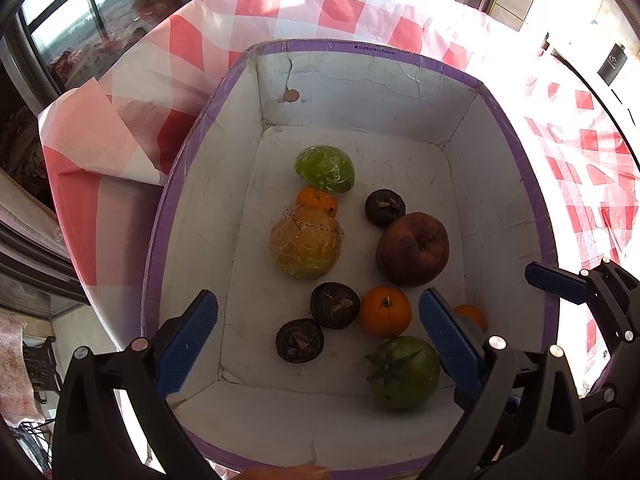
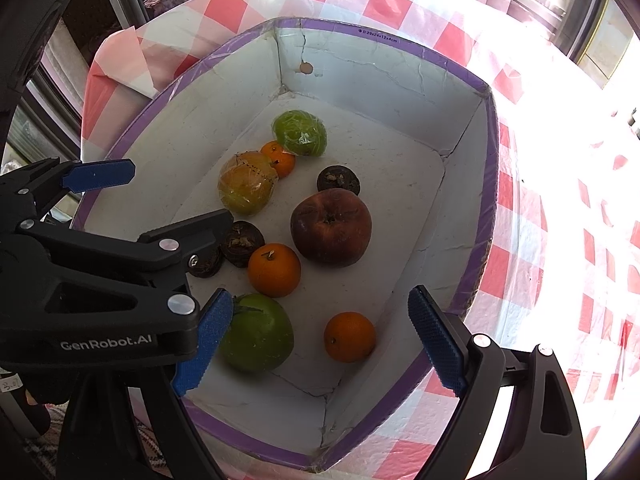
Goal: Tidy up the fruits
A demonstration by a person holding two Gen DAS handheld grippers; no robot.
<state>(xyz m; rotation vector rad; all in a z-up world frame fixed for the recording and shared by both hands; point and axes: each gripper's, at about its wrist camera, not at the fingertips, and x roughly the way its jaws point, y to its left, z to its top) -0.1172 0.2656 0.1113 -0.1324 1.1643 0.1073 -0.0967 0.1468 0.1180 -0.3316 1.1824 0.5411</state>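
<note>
A white box with a purple rim [image 1: 376, 49] [image 2: 384, 38] holds several fruits. A dark red apple [image 1: 412, 249] [image 2: 331, 227] lies mid-right. A green tomato [image 1: 404, 372] [image 2: 258, 332] and oranges [image 1: 385, 312] [image 2: 349, 342] sit near the front. Two film-wrapped fruits, green [image 1: 325, 169] and yellow [image 1: 306, 247], lie further back. Small dark fruits [image 1: 335, 305] [image 2: 338, 180] are scattered among them. My left gripper [image 1: 320, 340] [image 2: 168, 200] hangs open above the front of the box. My right gripper [image 2: 320, 336] is open over the tomato and an orange. Neither holds anything.
The box rests on a red-and-white checked tablecloth [image 1: 340, 8] [image 2: 560, 240]. The cloth's corner is folded up [image 1: 104, 132] at the table's left edge. A window [image 1: 60, 20] lies beyond it. Bright sunlight washes out the table's right side [image 1: 560, 80].
</note>
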